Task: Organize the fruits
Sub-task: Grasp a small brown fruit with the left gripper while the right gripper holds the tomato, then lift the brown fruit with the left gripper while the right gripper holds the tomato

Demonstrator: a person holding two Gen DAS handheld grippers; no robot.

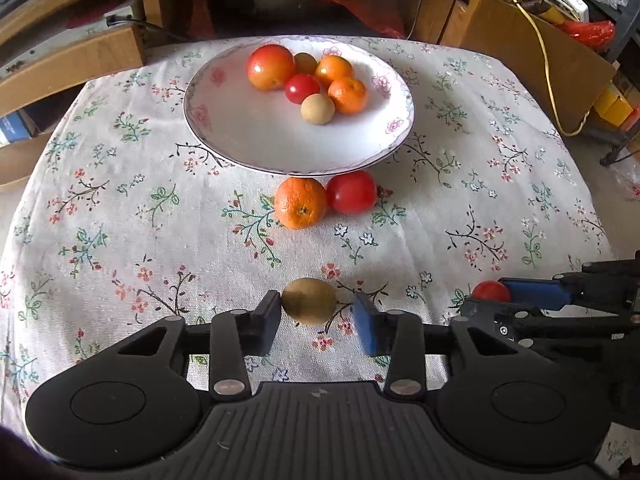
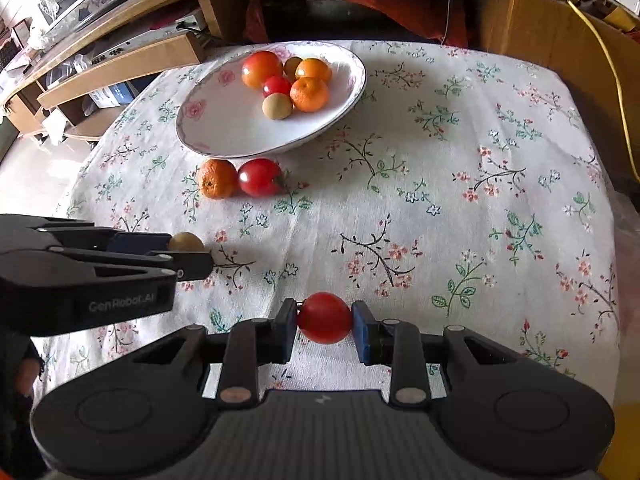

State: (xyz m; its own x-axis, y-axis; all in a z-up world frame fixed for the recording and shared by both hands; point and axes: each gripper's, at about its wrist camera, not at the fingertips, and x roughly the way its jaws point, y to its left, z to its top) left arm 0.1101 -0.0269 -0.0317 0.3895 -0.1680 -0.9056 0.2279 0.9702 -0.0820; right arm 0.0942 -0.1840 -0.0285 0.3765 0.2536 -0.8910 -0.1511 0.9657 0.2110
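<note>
- The left tongs [image 1: 316, 312] are seen open over the flowered cloth [image 1: 120, 220] on the worktop, with a small brownish-green fruit [image 1: 310, 301] lying between the two pads.
- The left-hand pad is touching or just short of that fruit, which cannot be told apart; a clear gap is left between the fruit and the blue pad on the other side, so no grip is shown.
- The right tongs [image 2: 325, 322] are closed on a small red tomato [image 2: 325, 317], which is pinched at both sides by the pads and sits at their tips.
- In the right wrist view the left tongs are seen from the side at the left edge, with the brownish-green fruit showing just past their tip.
- In the left wrist view the right tongs are seen at the right edge, with the red tomato showing at their tip.
- A white plate [image 1: 248, 136] with a flowered rim is placed toward the far side of the cloth, well apart from both tongs.
- Six fruits are gathered on the plate: a large red-orange one, a small dark yellow one behind it, two mandarins, a small red one and a pale beige one.
- An orange [image 1: 300, 202] and a larger tomato [image 1: 351, 192] are set touching each other on the cloth just in front of the plate's near rim, between the plate and the left tongs.
</note>
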